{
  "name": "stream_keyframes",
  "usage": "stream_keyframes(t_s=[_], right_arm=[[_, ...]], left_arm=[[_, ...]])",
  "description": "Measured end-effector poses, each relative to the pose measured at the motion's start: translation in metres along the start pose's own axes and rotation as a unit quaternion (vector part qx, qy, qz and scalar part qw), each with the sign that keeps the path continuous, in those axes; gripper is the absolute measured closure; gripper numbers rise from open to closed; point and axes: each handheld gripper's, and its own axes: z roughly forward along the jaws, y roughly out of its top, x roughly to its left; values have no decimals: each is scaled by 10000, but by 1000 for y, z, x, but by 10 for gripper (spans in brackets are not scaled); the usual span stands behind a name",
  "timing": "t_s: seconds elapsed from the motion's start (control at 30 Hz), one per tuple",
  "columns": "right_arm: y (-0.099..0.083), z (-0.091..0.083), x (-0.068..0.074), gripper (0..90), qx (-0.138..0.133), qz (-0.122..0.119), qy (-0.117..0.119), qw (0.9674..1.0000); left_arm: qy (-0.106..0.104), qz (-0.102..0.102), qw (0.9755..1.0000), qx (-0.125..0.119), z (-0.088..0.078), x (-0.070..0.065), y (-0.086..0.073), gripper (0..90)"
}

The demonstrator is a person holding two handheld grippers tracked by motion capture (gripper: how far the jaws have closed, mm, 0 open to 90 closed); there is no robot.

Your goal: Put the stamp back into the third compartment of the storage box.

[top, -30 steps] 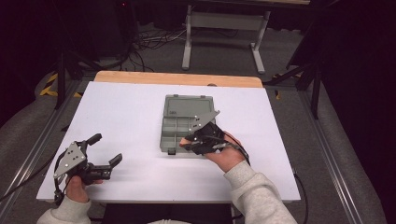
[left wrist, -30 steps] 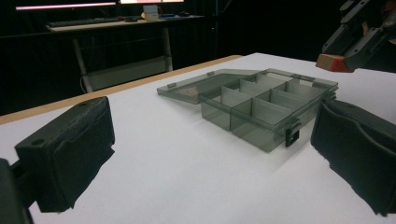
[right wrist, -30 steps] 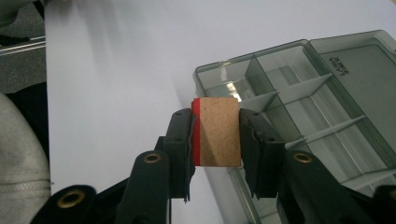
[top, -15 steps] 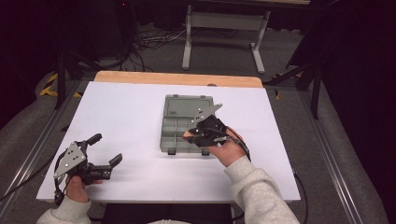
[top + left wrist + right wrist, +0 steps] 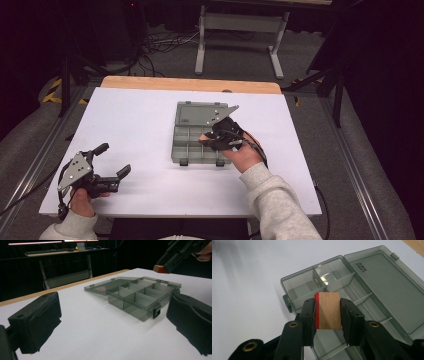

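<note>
Block (image 5: 328, 310), brown with a red edge, sits squeezed between the right gripper (image 5: 328, 315) fingers above the open grey box (image 5: 200, 135). Lower left, the left gripper (image 5: 112, 160) fingers are spread wide on the white surface (image 5: 130, 120).

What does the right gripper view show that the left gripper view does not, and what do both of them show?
The right gripper view alone shows the brown fibreboard block with a red edge face-on, clamped by the right gripper, and embossed lettering on the box lid.

The left gripper view alone shows the left gripper with its jaws wide apart and nothing between them, the wooden table edge and a dark desk behind.

Both show the grey translucent plastic compartment box, open on the white table, and the block.
</note>
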Motion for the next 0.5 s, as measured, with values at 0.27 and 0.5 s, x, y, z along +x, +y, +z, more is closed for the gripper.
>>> stream_keyframes(t_s=[0.27,0.5], right_arm=[[-1,4,-10,660,-5,154,-148,9998],[-2,11,-18,660,79,334,-229,9991]], left_arm=[[-3,-3,10000,2,0,0,0,5],[-2,-4,10000,2,0,0,0,5]])
